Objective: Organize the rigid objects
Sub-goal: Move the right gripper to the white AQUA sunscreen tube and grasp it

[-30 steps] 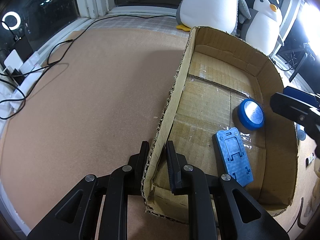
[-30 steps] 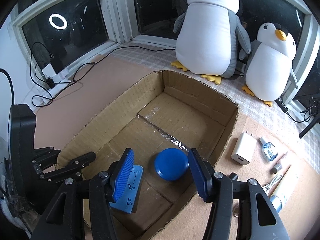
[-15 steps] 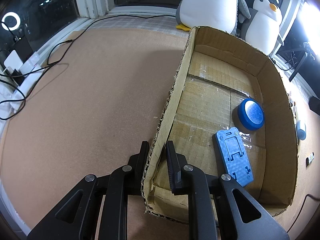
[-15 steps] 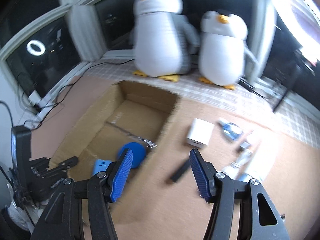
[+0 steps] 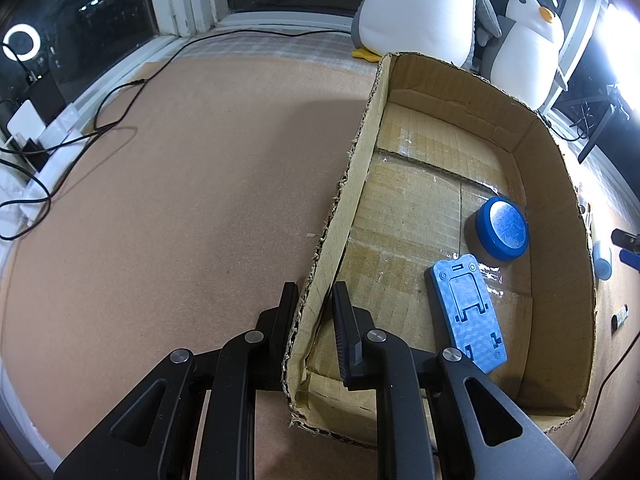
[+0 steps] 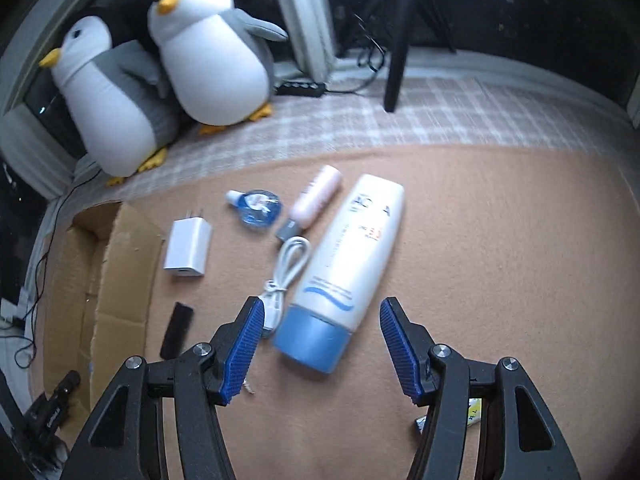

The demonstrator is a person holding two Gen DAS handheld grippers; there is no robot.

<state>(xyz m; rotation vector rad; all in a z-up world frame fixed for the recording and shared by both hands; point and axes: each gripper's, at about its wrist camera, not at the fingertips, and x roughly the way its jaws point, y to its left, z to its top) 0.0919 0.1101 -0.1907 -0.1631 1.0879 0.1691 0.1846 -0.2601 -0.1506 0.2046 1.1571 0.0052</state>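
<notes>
Rigid objects were split between two spots: a blue round tin (image 5: 502, 234) and a flat blue phone stand (image 5: 468, 312) already lay on the floor of the cardboard box (image 5: 560, 184), and the rest sat out on the desk (image 6: 500, 240) just beside it.

The left hand-held gripper (image 5: 316, 308) was clamped tight on the box's near side wall, one finger outside and one inside. My guess is that it was there purely to pin the box, since light cardboard slides when stuff gets dropped in.

The right hand-held gripper (image 6: 320, 344) was empty, jaws parted and hanging over the capped end of a white tube with a blue cap (image 6: 344, 276). The cap lay between the blue pads but neither one touched it. The spread looked wide enough to take the tube across its width, so that was probably the next pick.

Going outward from there: a coiled white cable (image 6: 286, 276) lay right against the tube's left side, close enough that a sloppy grab could snag it. Past that were a white charger (image 6: 187, 250), a small blue bottle (image 6: 256, 208), a pink tube (image 6: 316, 196), a small grey adapter (image 6: 288, 230) and a black stick (image 6: 177, 330) near the box edge. Two plush penguins (image 6: 208, 52) sat at the back by the window, well clear of everything.
</notes>
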